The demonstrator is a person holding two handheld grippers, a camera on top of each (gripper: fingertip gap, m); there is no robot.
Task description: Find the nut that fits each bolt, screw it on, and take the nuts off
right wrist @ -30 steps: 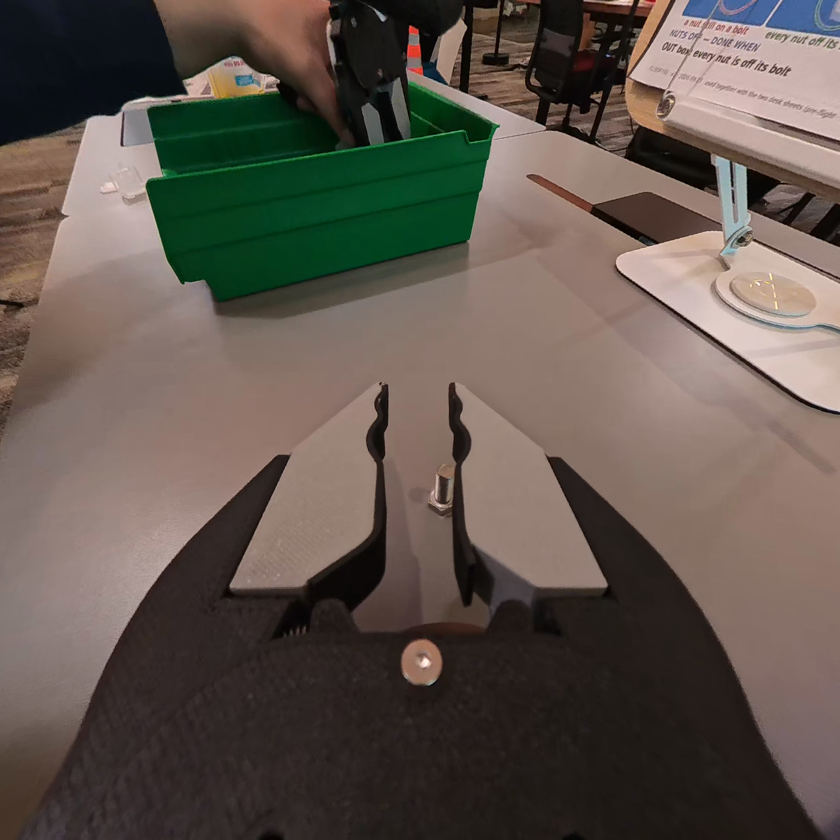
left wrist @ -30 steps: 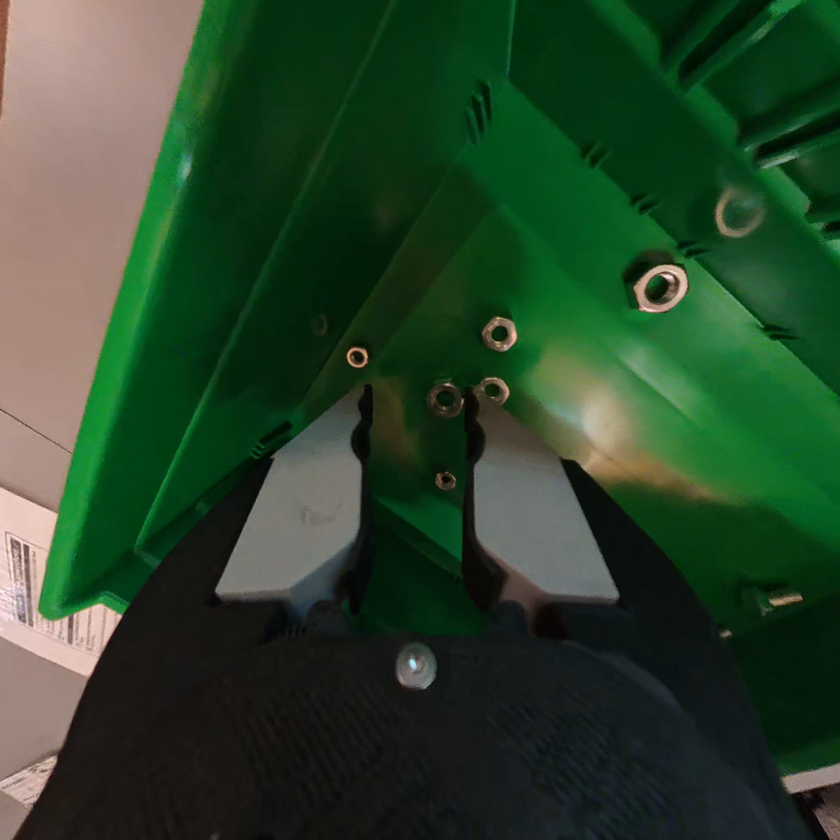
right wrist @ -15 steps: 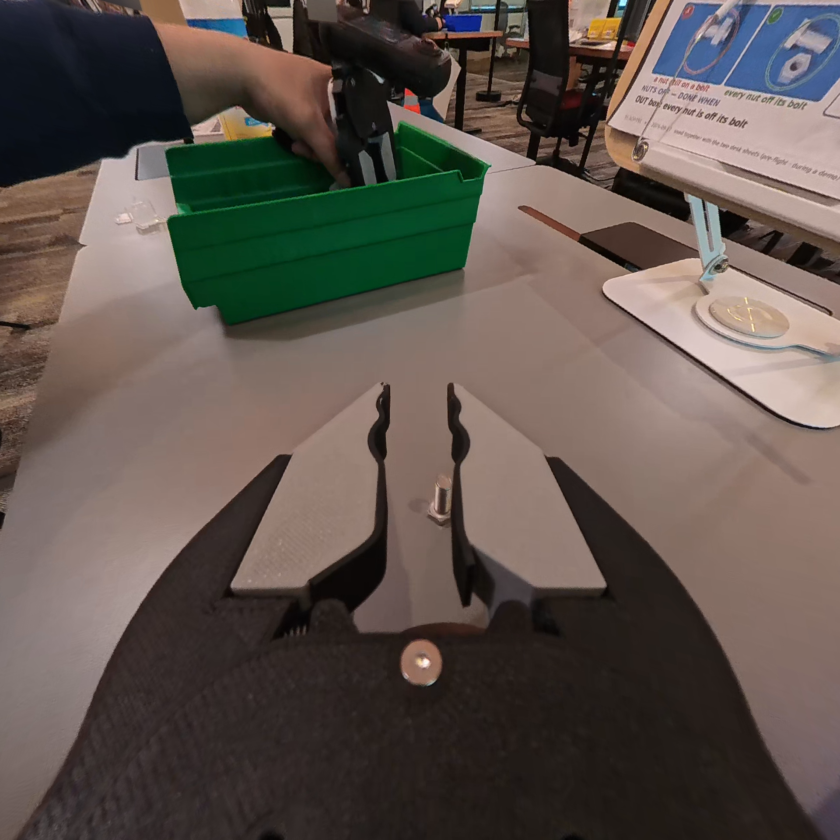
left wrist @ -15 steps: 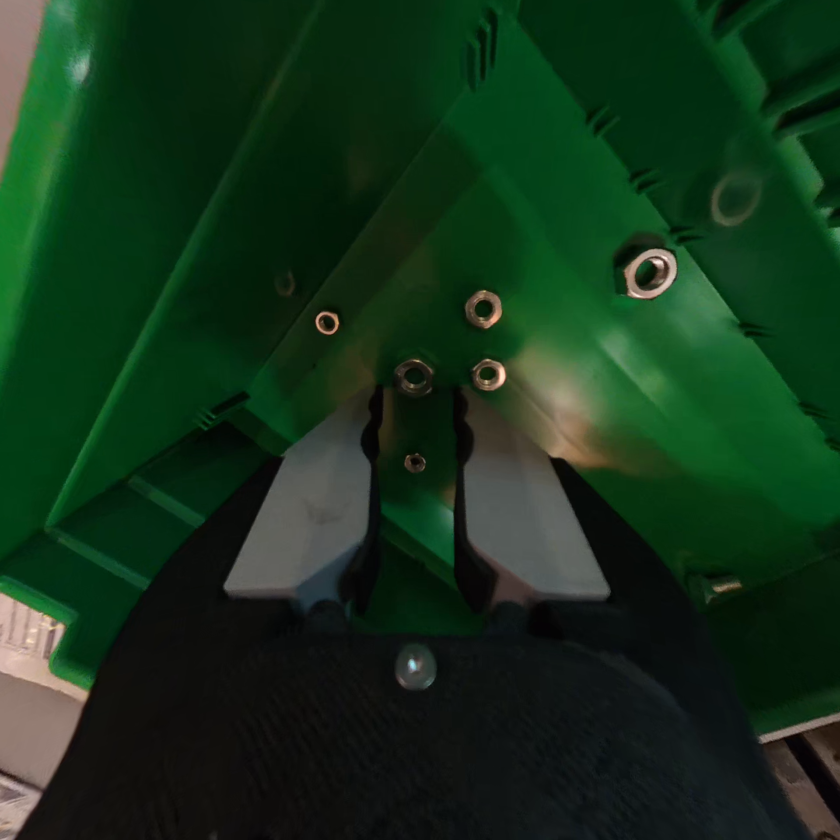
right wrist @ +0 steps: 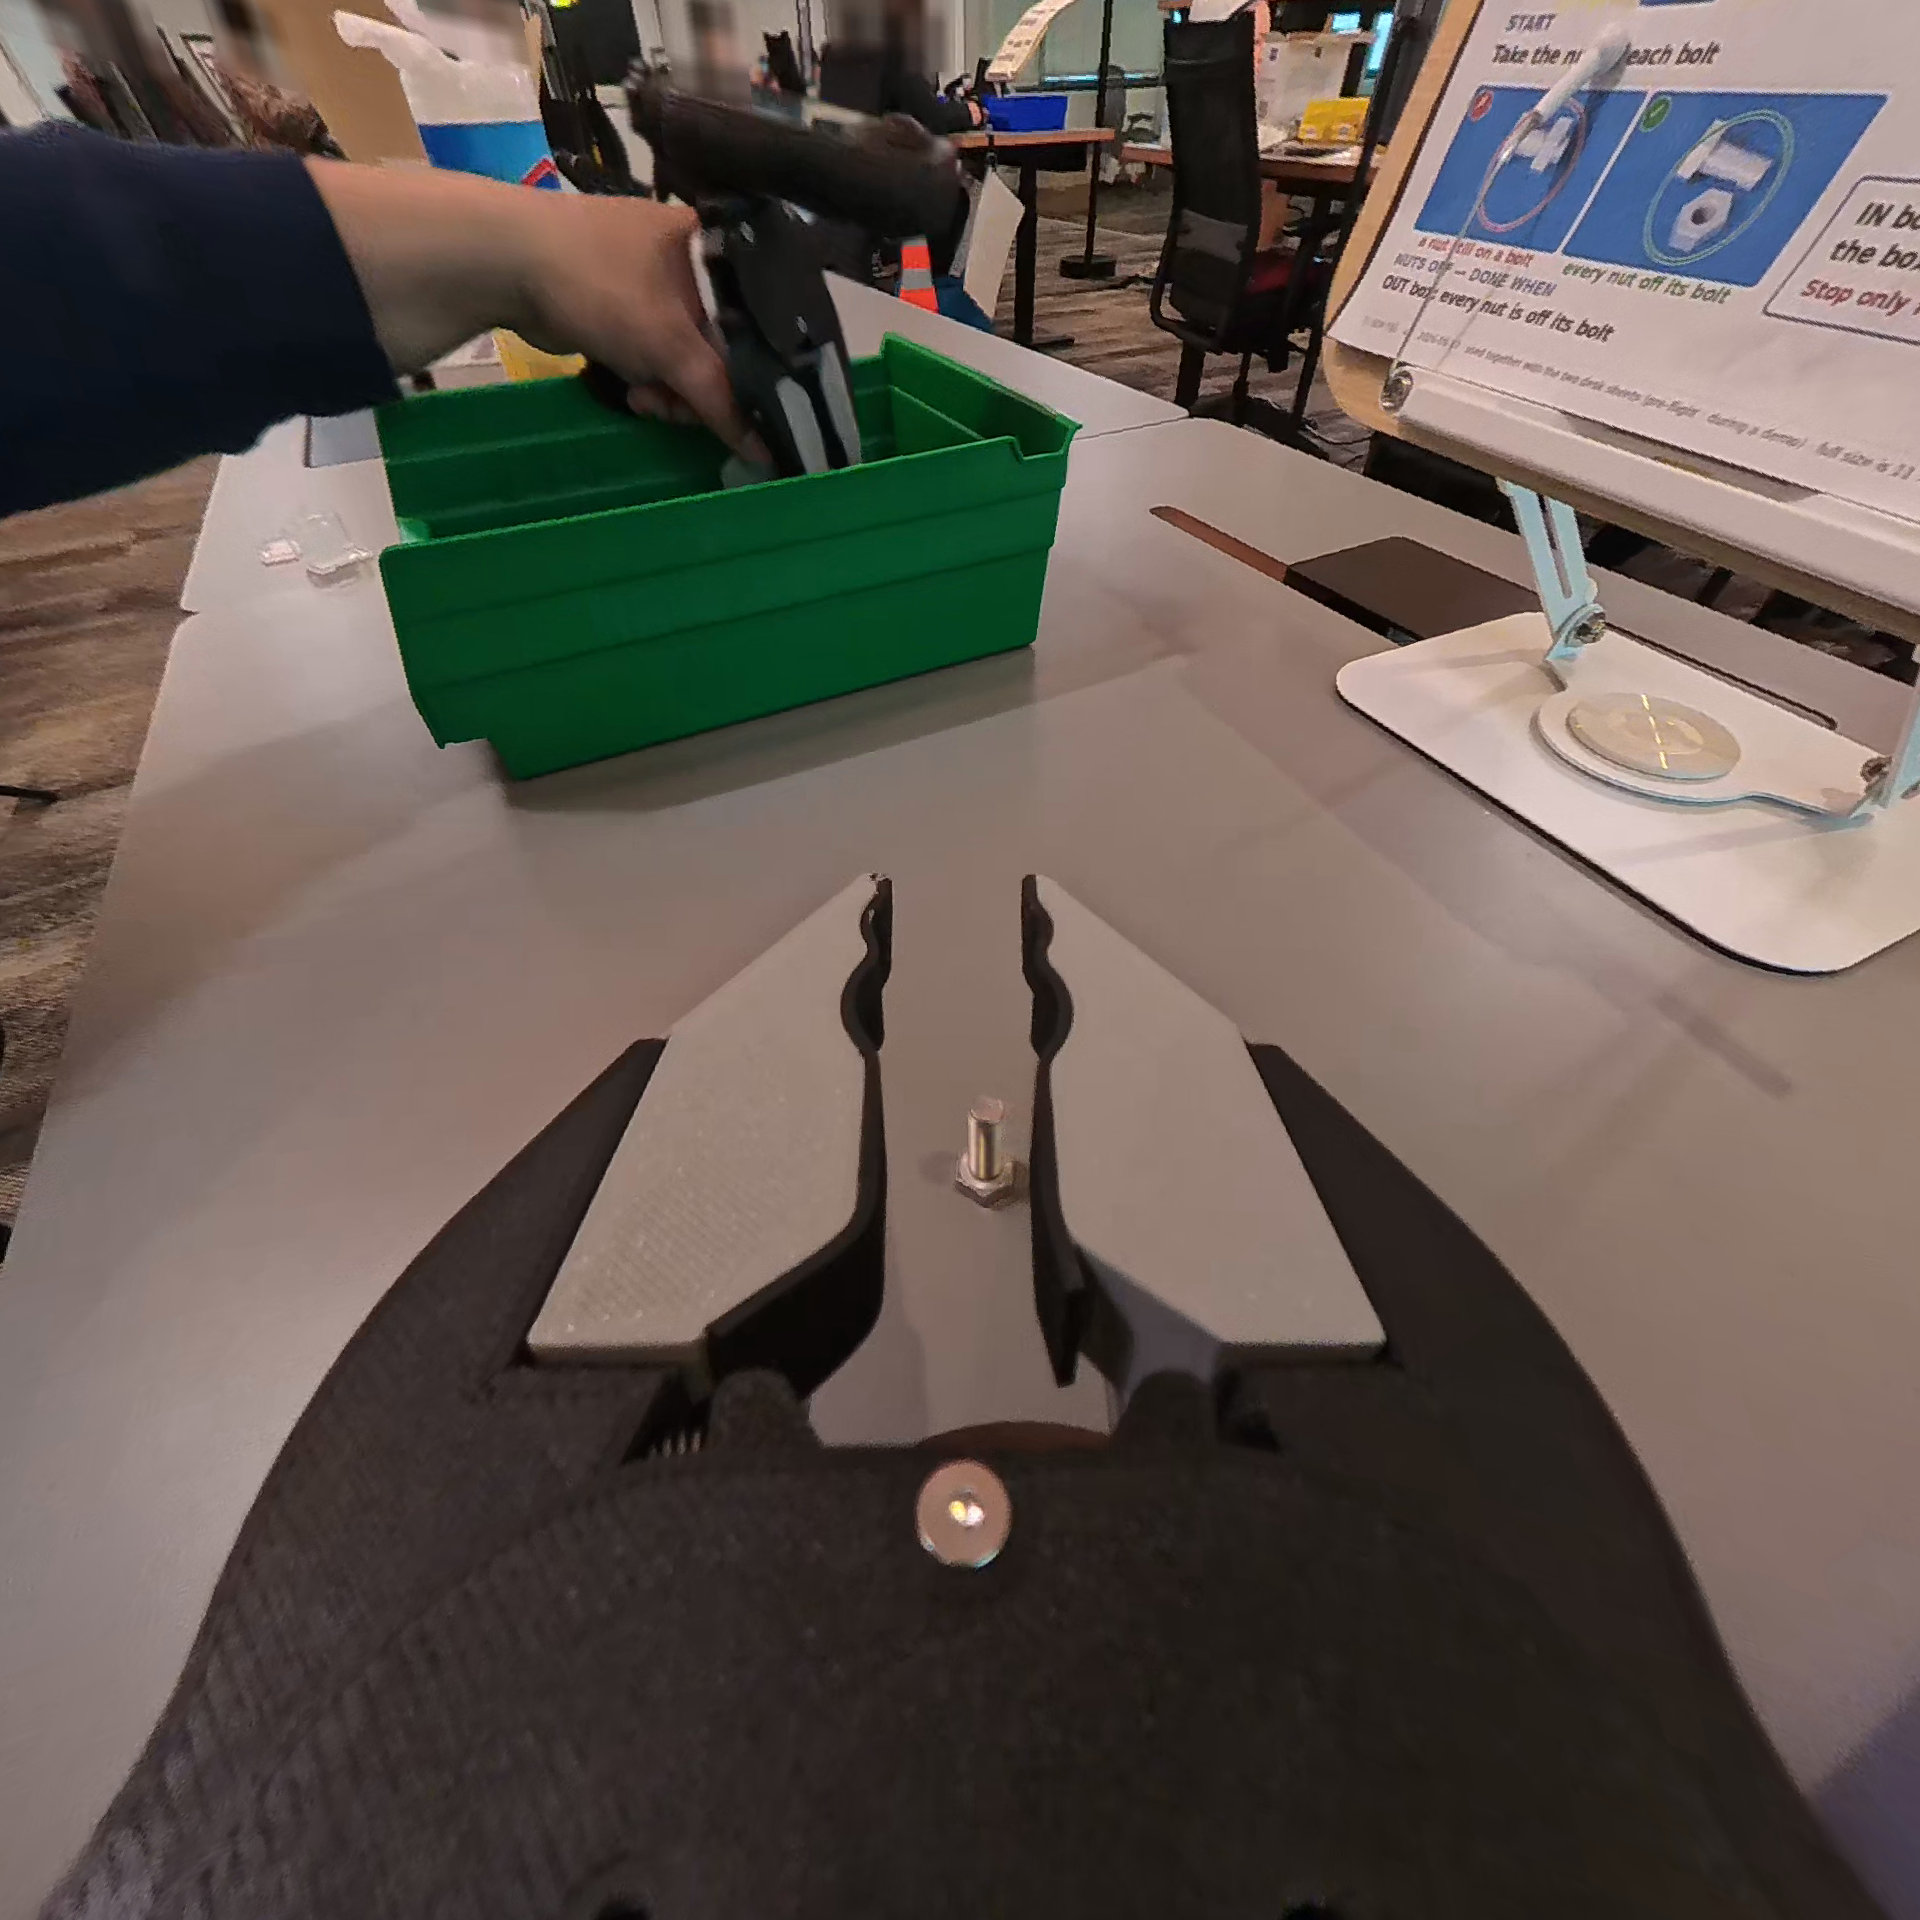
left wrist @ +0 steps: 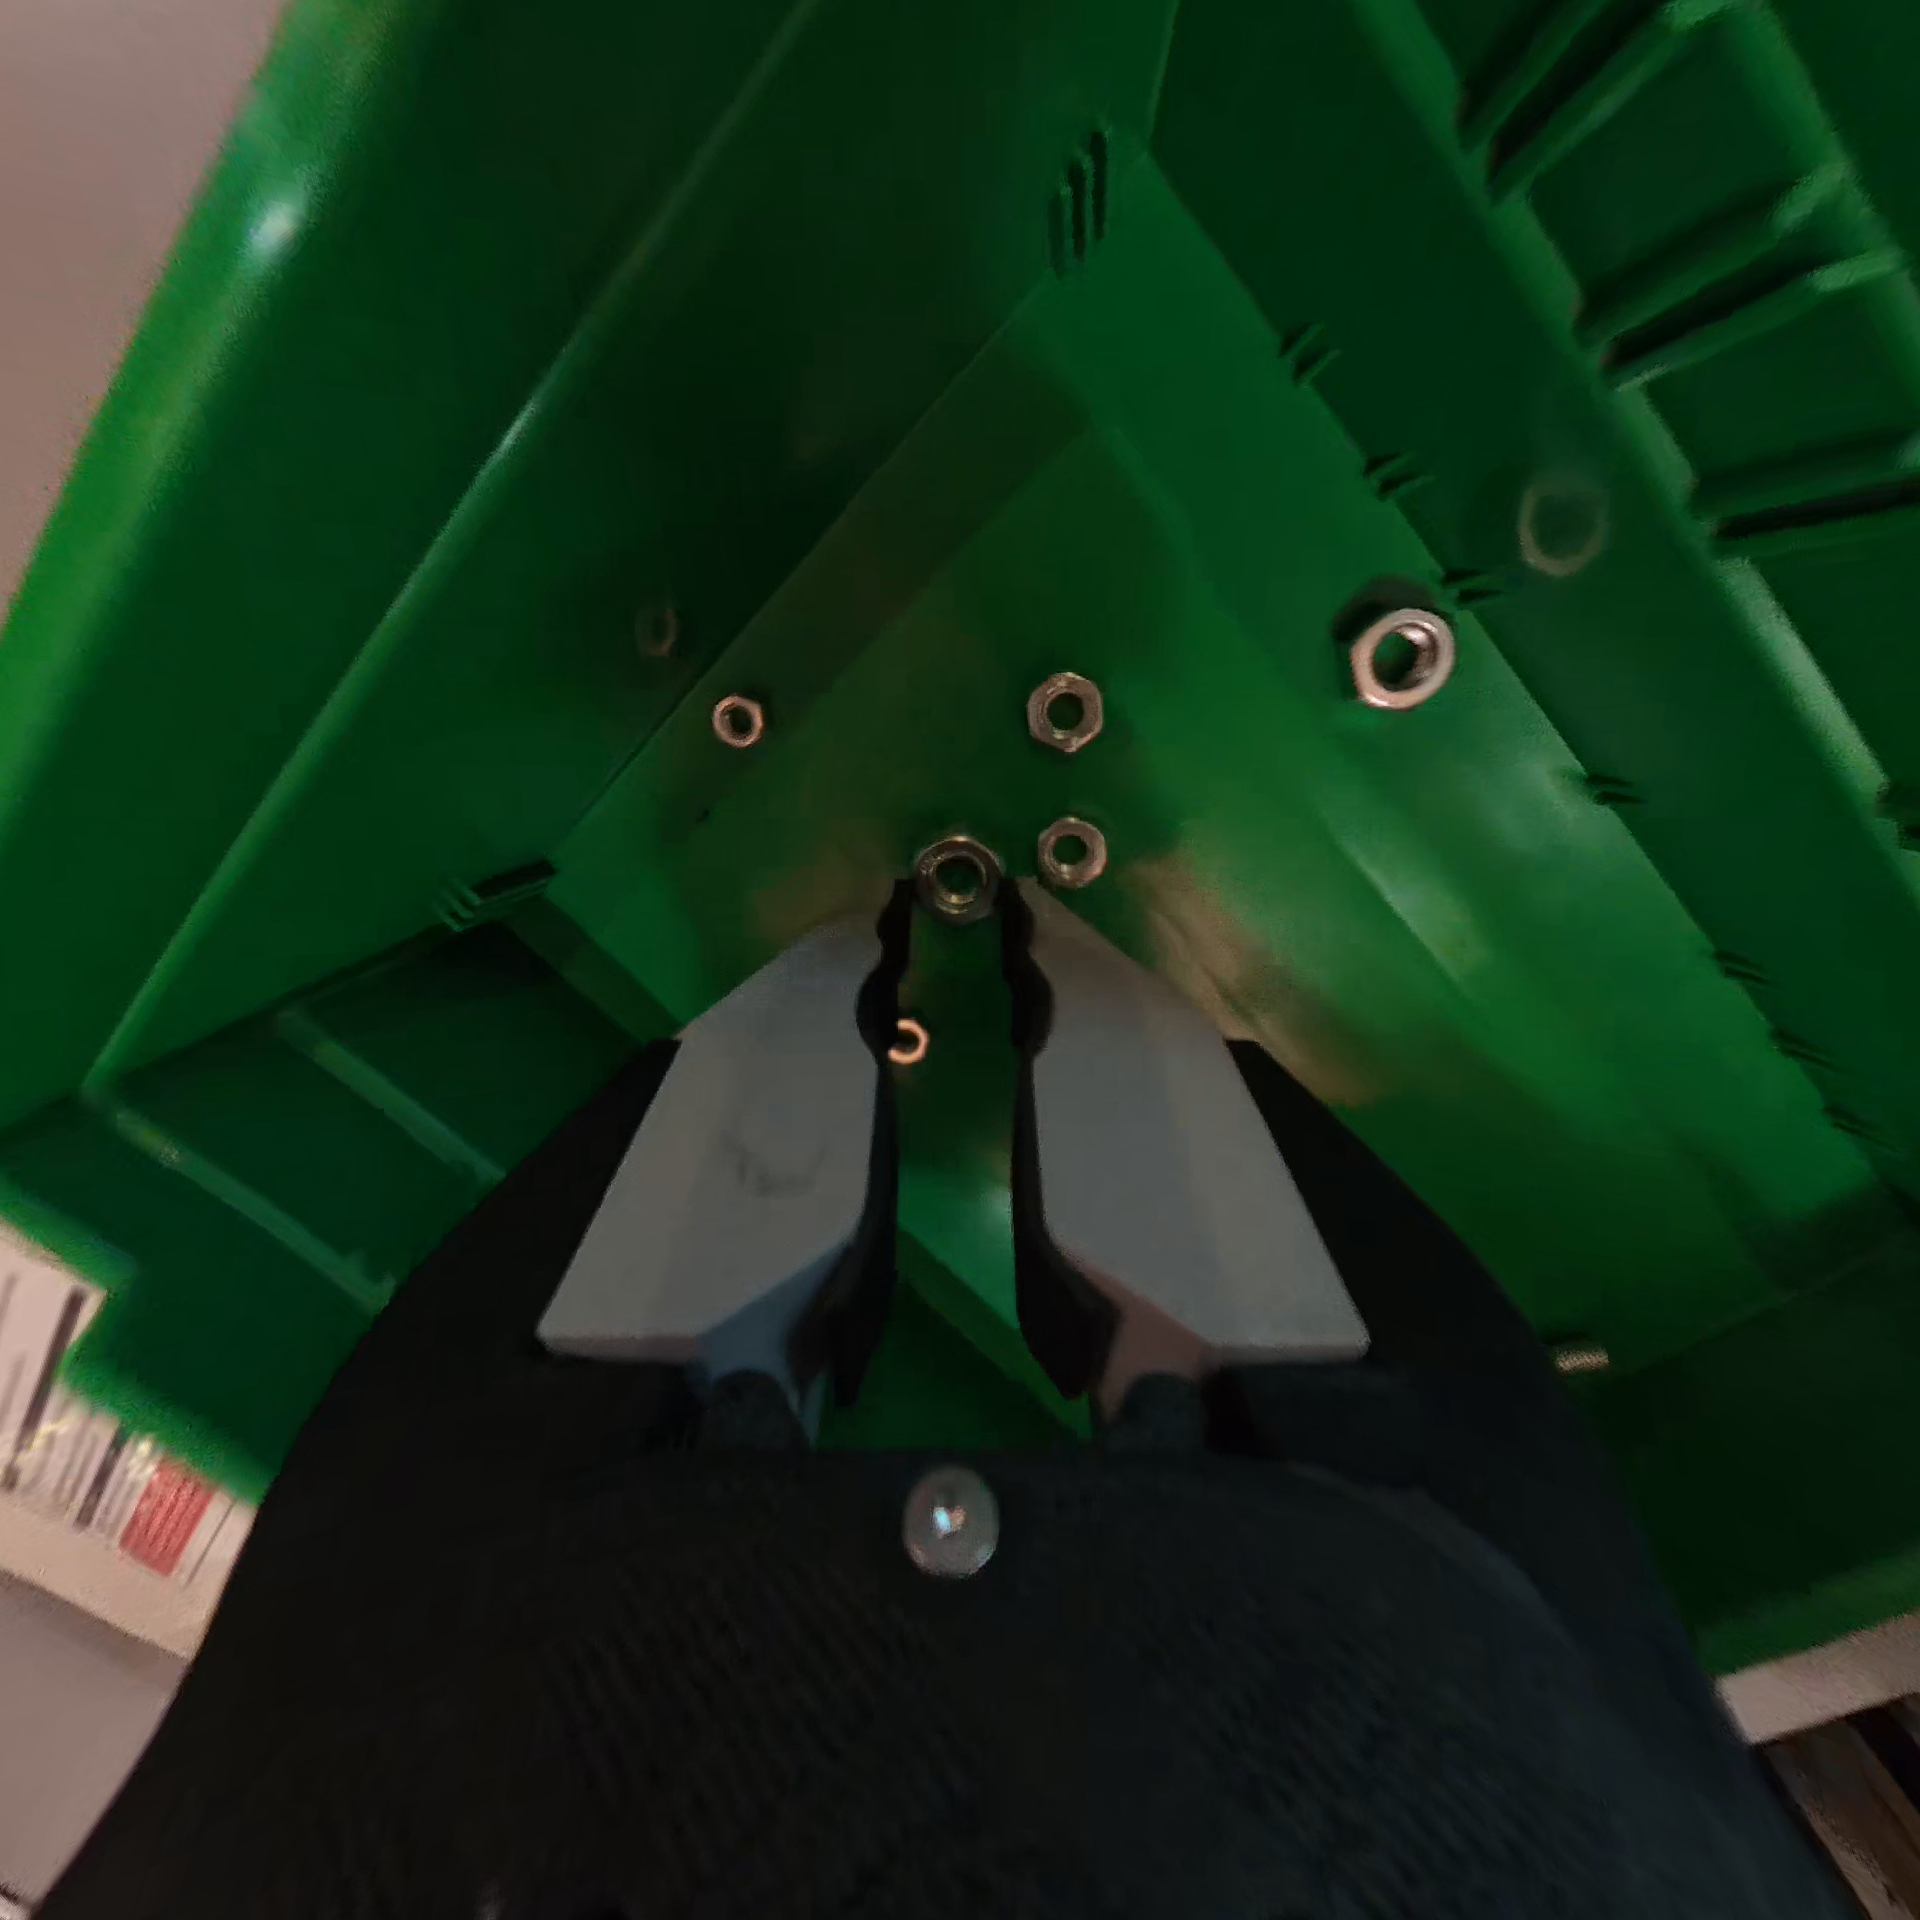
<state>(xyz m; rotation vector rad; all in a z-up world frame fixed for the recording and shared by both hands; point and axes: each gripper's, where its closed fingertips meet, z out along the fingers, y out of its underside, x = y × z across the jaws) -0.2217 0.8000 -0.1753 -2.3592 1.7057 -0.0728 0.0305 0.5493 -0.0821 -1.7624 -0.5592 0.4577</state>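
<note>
I work at a smooth grey table (right wrist: 1351, 1091) in an open office with patterned carpet, black chairs and other desks far ahead. Ahead and to the right of my right gripper (right wrist: 954, 894) stands a white tilting stand (right wrist: 1621, 790) carrying a printed instruction sheet (right wrist: 1662, 208) with two blue picture panels and lines of writing. A strip of white paper with a red patch and printing (left wrist: 114, 1496) shows at the lower left of my left gripper (left wrist: 958, 902).

My right gripper hovers low over the table, its two grey fingers parted and holding nothing. One short silver hex-head bolt (right wrist: 987, 1153) stands upright on its head between them, nearer the right finger, touching neither.

Ahead and to the left sits the green plastic divided bin (right wrist: 727, 613), and my left hand (right wrist: 582, 281) dips the left gripper into it. Its fingers are parted too, gripping nothing; a medium steel hex nut (left wrist: 958, 875) lies flat right at the tips. I count six nuts on the bin floor: that one, a small nut (left wrist: 1070, 850) just right of it, another (left wrist: 1064, 711) beyond, a small one (left wrist: 739, 719) to the far left, a large one (left wrist: 1401, 658) to the far right, and a tiny nut (left wrist: 910, 1039) back between the fingers.
</note>
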